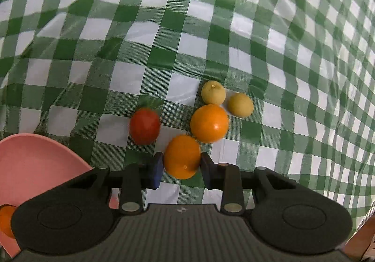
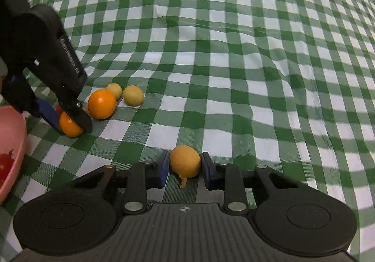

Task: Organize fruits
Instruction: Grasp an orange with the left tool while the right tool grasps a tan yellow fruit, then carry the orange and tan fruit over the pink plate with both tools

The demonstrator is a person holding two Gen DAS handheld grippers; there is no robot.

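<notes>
My left gripper (image 1: 181, 166) is shut on an orange (image 1: 182, 156) on the green checked cloth; it also shows in the right wrist view (image 2: 71, 125). A second orange (image 1: 209, 123), a red tomato (image 1: 144, 126) and two small yellow fruits (image 1: 213, 92) (image 1: 240, 105) lie just beyond it. My right gripper (image 2: 185, 167) is shut on a yellow-orange stemmed fruit (image 2: 185, 161), resting on the cloth to the right of the left gripper. The second orange (image 2: 102, 104) and the yellow fruits (image 2: 133, 95) show behind the left gripper.
A pink bowl (image 1: 35, 163) sits at the left; it holds an orange fruit (image 1: 7, 221) at its near edge. In the right wrist view the bowl's rim (image 2: 16, 135) shows with red fruit (image 2: 5, 166) inside. The wrinkled cloth (image 2: 234, 63) stretches back and right.
</notes>
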